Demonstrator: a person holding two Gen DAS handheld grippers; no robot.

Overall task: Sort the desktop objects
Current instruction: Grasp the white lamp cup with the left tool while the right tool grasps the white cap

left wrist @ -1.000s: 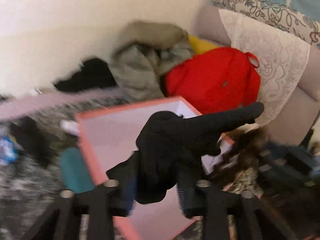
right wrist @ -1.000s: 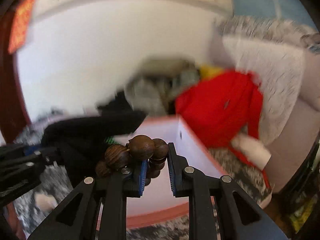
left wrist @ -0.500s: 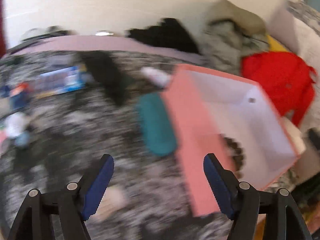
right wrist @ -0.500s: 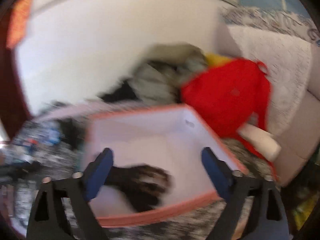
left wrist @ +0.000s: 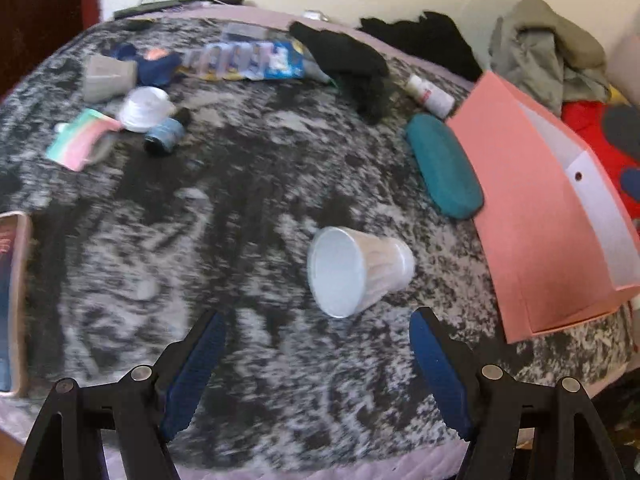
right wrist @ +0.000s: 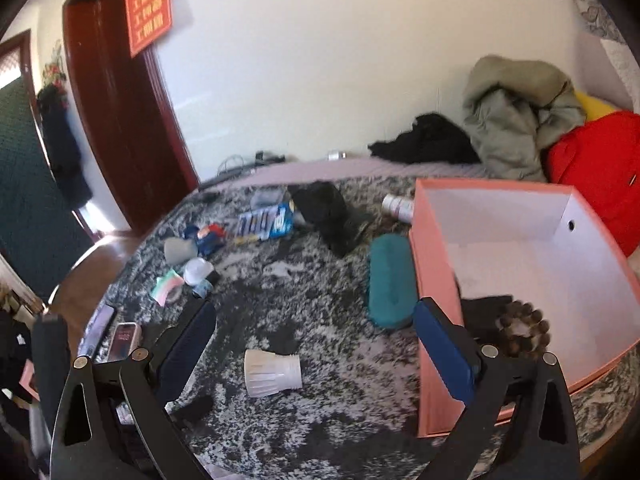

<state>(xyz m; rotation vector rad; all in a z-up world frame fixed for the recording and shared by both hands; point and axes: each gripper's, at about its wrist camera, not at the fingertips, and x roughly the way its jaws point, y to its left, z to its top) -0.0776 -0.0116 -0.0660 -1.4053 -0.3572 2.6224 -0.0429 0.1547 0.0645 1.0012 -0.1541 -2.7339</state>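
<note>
- White ribbed plastic cup (left wrist: 360, 272) lying tipped on grey mottled rug-covered worktop (left wrist: 240, 200), just ahead of left hand-held gripper (left wrist: 318, 376): spread wide, empty, likely lined up for pickup.
- Right hand-held gripper (right wrist: 316, 354) also wide, empty, beside pink cardboard box (right wrist: 436, 248) holding brown wooden bead bracelet (right wrist: 524, 332).

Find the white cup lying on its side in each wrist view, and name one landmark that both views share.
Left wrist view: the cup lies just right of centre, its mouth turned toward the camera.
Right wrist view: the cup lies low, left of centre, its side to the camera.
Shared landmark: the pink box, right of the cup in both.
</note>
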